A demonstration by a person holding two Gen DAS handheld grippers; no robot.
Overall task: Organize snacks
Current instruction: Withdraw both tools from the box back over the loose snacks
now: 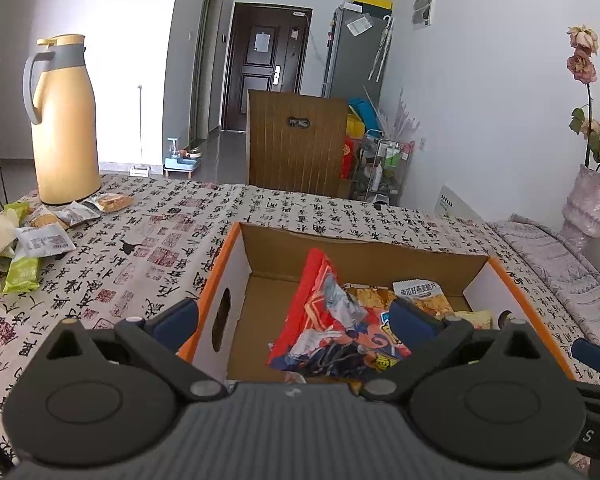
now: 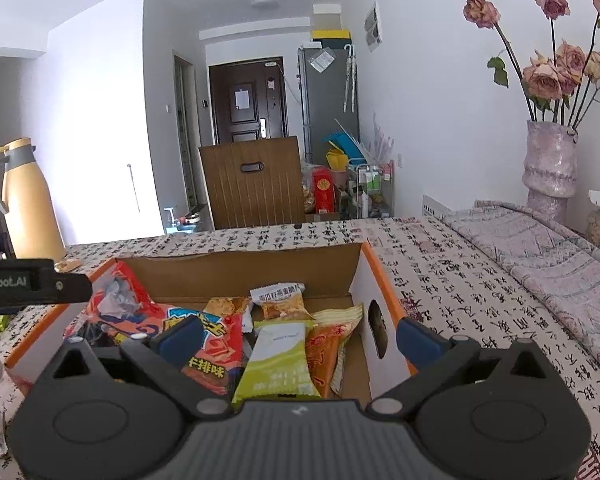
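With both the left gripper (image 1: 296, 316) and right gripper (image 2: 298, 338) spread wide and empty over the box (image 1: 420, 249) holding the red bag (image 1: 332, 320), the next move is probably fetching loose packets (image 1: 44, 240) beside the flask (image 1: 62, 120)

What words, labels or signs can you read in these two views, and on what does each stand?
"Robot.AI", start cut off: left gripper's body.
"S": black part, lower right of left view.
Snack packets in the box, tablecloth calligraphy, door notice: too blurred to quote.
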